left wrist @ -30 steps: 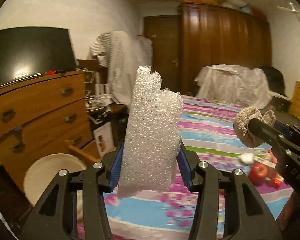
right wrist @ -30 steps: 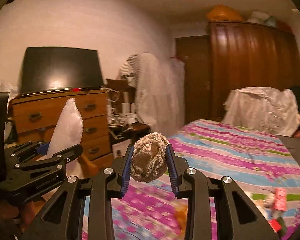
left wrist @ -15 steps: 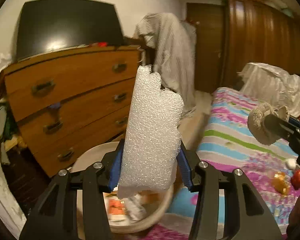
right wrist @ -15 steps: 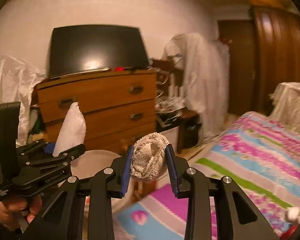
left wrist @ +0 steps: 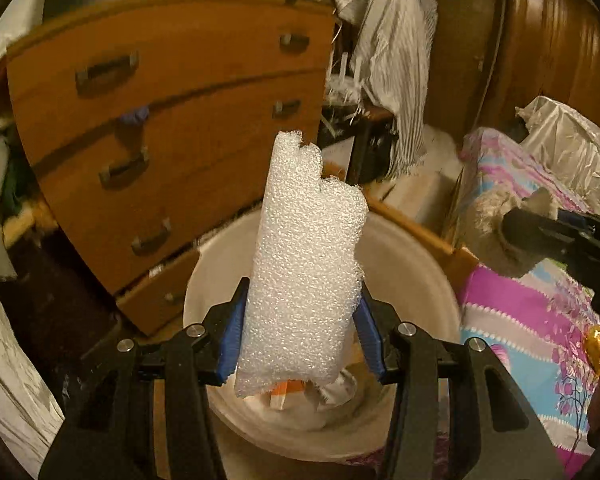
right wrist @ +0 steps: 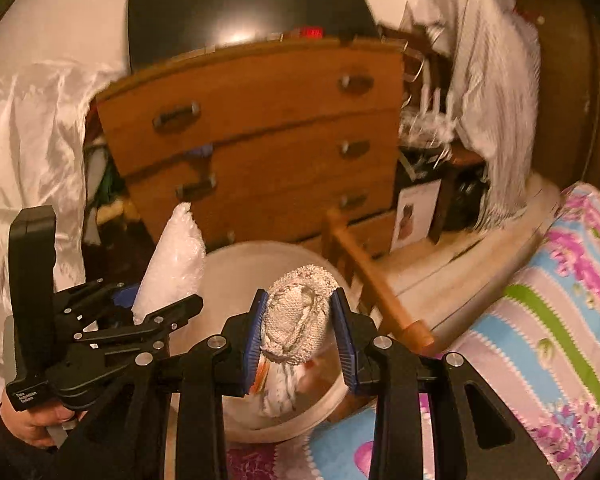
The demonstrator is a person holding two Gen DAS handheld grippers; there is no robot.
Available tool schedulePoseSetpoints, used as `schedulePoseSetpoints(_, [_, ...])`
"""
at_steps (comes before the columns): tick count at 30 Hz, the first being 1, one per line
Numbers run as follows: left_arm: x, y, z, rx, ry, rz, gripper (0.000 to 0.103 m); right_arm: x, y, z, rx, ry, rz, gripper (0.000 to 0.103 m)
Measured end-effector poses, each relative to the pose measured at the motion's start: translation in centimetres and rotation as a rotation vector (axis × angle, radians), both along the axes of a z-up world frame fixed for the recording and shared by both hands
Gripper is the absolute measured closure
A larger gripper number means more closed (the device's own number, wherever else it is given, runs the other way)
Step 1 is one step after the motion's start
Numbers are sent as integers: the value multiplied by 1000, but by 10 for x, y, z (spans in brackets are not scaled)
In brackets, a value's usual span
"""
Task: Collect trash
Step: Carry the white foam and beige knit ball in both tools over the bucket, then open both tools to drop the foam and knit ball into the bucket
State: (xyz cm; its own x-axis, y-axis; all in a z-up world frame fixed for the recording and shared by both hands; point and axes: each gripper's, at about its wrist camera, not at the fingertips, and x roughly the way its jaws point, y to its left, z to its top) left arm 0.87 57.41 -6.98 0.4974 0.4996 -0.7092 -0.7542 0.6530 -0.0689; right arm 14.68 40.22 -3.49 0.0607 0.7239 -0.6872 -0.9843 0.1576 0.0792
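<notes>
Standing upright at the centre of the left wrist frame, the white foam piece (left wrist: 306, 264) is clamped at its lower half between the blue pads of the left gripper (left wrist: 300, 336), directly over the cream bucket (left wrist: 412, 264). At lower centre of the right wrist frame, the right gripper (right wrist: 300, 332) pinches a crumpled knitted rag (right wrist: 298, 320) above the same bucket (right wrist: 236, 264), with the foam (right wrist: 172, 268) to its left.

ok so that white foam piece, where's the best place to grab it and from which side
Grip the foam piece across its lower half, from its bottom end, pads on the two long edges, as the left gripper holds it. That half is full-width and even; the top is notched and narrower.
</notes>
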Motion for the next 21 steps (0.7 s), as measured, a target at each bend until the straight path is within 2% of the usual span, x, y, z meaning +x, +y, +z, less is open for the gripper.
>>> schedulePoseSetpoints(4, [3,18,-21,-64,51,-3,56,3,21,-22,-65,26,20,69])
schedulePoseSetpoints(7, [4,25,-30,-74,67,-2,56,2,31,-32,-82,28,23,69])
schedulePoseSetpoints(21, [4,32,-29,-71,59,7,55,10,29,-42,-91,39,18,69])
